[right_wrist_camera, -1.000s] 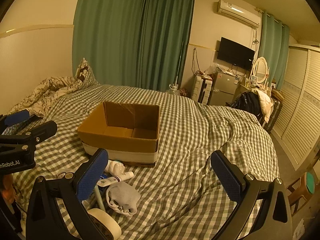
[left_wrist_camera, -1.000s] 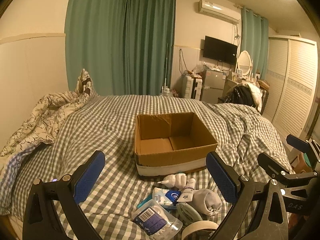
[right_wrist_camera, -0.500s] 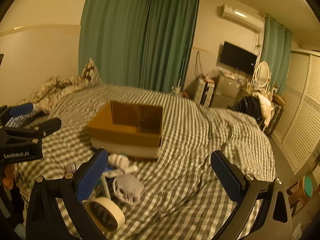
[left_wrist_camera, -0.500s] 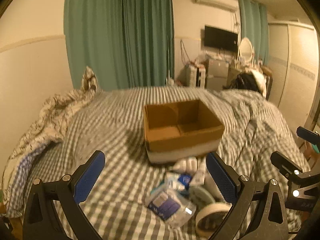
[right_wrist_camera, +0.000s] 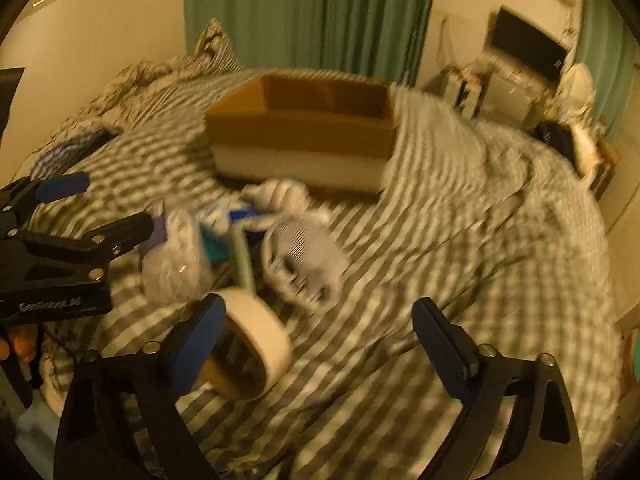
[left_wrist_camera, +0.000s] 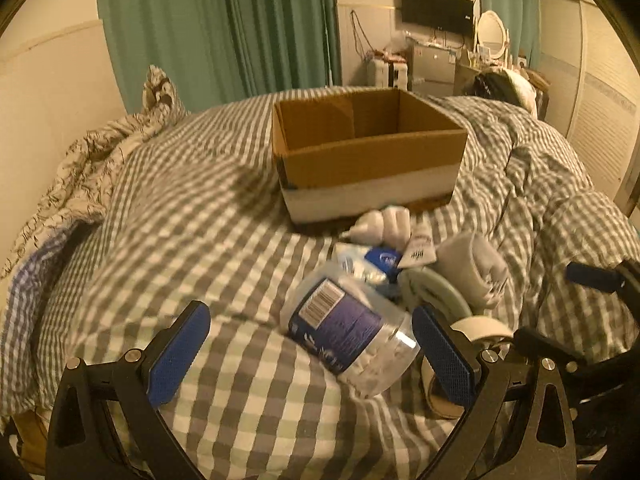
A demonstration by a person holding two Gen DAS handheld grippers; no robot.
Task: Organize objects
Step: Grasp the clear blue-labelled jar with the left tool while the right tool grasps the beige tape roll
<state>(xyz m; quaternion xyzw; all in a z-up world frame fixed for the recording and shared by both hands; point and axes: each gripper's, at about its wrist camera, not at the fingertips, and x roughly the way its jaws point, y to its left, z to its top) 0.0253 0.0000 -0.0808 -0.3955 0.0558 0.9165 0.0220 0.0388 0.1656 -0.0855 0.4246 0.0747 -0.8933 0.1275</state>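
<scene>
An open cardboard box (left_wrist_camera: 368, 156) stands on the checked bed; it also shows in the right wrist view (right_wrist_camera: 304, 136). In front of it lies a heap: a clear plastic jar with a blue label (left_wrist_camera: 348, 332), a rolled grey sock (left_wrist_camera: 476, 268), a white tube (left_wrist_camera: 420, 246), a white figure (left_wrist_camera: 380, 220) and a tape roll (left_wrist_camera: 476, 328). My left gripper (left_wrist_camera: 312, 354) is open, its jaws either side of the jar. My right gripper (right_wrist_camera: 320, 344) is open, with the tape roll (right_wrist_camera: 252, 344) by its left finger and the sock (right_wrist_camera: 304, 256) ahead.
A rumpled patterned quilt (left_wrist_camera: 92, 168) lies at the bed's left side. Green curtains (left_wrist_camera: 224, 28), a TV (left_wrist_camera: 436, 8) and a wardrobe (left_wrist_camera: 600, 92) stand beyond the bed. The checked cover (right_wrist_camera: 500, 240) stretches right of the heap.
Both grippers have moved down and forward toward the heap. The jar now lies between the left jaws and the tape roll sits by the right gripper's left finger.
</scene>
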